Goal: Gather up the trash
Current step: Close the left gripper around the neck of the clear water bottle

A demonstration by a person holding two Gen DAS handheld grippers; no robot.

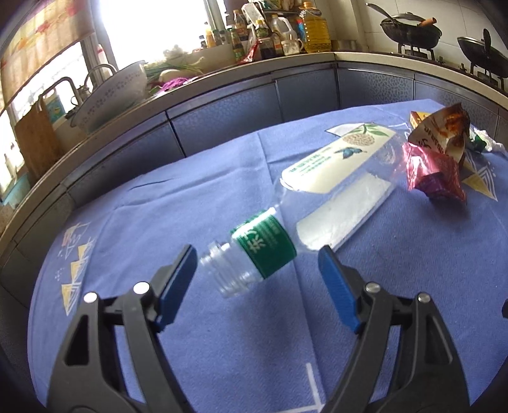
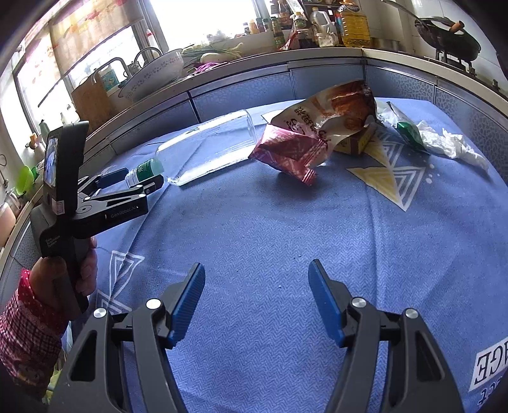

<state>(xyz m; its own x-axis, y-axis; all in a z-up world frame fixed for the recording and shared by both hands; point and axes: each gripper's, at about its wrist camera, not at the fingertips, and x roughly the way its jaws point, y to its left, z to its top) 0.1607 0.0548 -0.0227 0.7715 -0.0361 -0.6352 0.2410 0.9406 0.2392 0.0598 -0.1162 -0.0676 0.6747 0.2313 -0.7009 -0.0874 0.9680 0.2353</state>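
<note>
A clear plastic bottle (image 1: 320, 190) without a cap lies on its side on the blue tablecloth (image 1: 197, 333). It has a green band at the neck and a white label on the body. My left gripper (image 1: 257, 254) stands open around the neck, and neither pad presses on it. From the right wrist view the left gripper (image 2: 141, 179) sits at the bottle (image 2: 209, 149) mouth, held by a hand in a red checked sleeve. Beyond the bottle lie a pink wrapper (image 2: 289, 152), a brown and white snack bag (image 2: 336, 104), a small yellow box (image 2: 358, 143) and a green and white wrapper (image 2: 425, 136). My right gripper (image 2: 257, 265) hovers open over bare cloth.
Behind the table runs a kitchen counter (image 1: 285, 63) with a sink, a patterned bowl (image 1: 111, 92), a cutting board, several sauce and oil bottles (image 1: 314, 28) and two woks (image 1: 409, 28) on a stove at the right. Grey-blue cabinet fronts stand close to the table's far edge.
</note>
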